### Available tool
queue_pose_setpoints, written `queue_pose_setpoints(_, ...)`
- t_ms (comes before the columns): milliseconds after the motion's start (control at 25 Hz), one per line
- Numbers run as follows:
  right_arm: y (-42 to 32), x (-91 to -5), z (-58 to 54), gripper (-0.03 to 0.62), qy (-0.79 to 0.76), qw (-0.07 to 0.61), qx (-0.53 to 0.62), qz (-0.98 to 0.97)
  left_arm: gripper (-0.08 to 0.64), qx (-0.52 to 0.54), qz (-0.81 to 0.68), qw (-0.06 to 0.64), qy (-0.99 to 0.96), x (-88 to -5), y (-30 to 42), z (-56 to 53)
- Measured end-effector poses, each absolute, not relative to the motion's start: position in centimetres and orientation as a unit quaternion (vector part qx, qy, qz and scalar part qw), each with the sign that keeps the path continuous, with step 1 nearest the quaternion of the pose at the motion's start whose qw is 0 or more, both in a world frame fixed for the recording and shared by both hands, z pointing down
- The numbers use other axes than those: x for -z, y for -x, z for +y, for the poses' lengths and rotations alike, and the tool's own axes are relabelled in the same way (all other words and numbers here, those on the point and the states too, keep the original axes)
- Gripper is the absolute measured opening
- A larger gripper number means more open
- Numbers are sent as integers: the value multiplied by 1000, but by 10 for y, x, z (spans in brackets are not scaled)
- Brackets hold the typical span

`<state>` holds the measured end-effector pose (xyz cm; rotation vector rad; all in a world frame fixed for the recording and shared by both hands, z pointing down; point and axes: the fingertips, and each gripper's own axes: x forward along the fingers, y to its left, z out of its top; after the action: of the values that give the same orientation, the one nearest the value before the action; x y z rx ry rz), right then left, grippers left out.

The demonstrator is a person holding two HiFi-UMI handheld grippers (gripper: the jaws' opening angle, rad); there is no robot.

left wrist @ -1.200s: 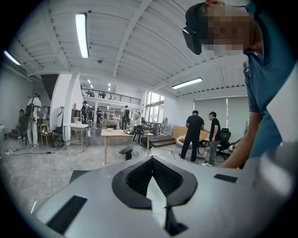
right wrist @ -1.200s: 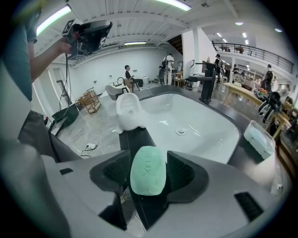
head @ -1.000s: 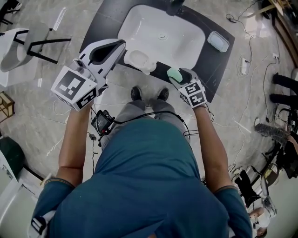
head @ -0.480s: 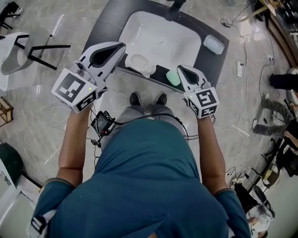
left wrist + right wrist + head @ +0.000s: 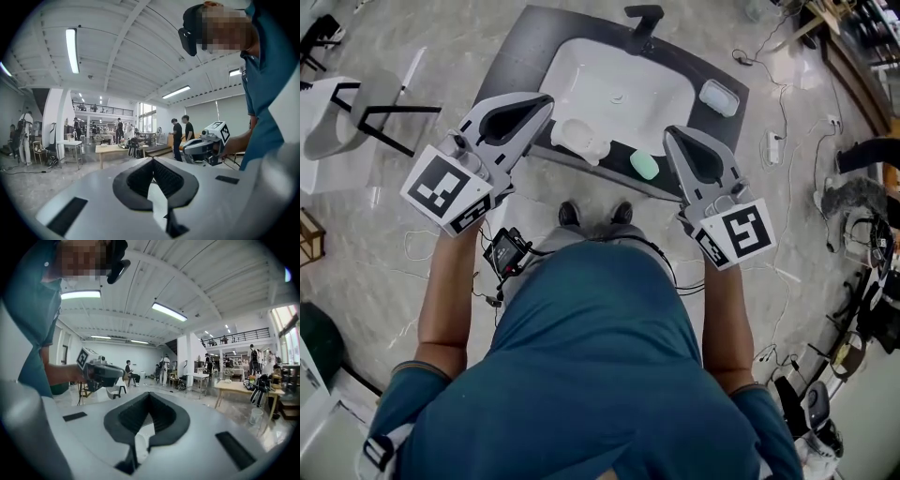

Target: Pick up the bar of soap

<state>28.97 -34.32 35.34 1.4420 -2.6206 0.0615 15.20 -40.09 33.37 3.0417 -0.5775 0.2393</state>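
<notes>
Fingers of the left gripper (image 5: pixel 544 100) are pressed together on nothing, held above the worktop's (image 5: pixel 511 56) front-left corner. Just right of them a white soap dish (image 5: pixel 577 139) sits at the front edge, before the sink (image 5: pixel 619 84). The green bar of soap (image 5: pixel 644 165) lies further right on that same front edge, held by neither tool. The right gripper (image 5: pixel 671 133), just beside the soap in the head view, is likewise closed and empty. A pale box (image 5: pixel 718 97) rests near the right edge.
</notes>
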Motion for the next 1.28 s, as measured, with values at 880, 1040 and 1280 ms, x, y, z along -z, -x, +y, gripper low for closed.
queue_pose_setpoints(880,-251,-238,-319,14,-460,37,30,-887,2,-59,-175,-18,-983,-294,-134,-388)
queue_pose_setpoints(1040,-244,-237,-322,14,-455,39,33,-889,2,-66,-185,-13,-981,-296,-128,-390)
queue_pose_setpoints(1280,-236,-237,-325,14,-453,43,33,-890,2,-51,-184,-17,-981,-293,-120,-392)
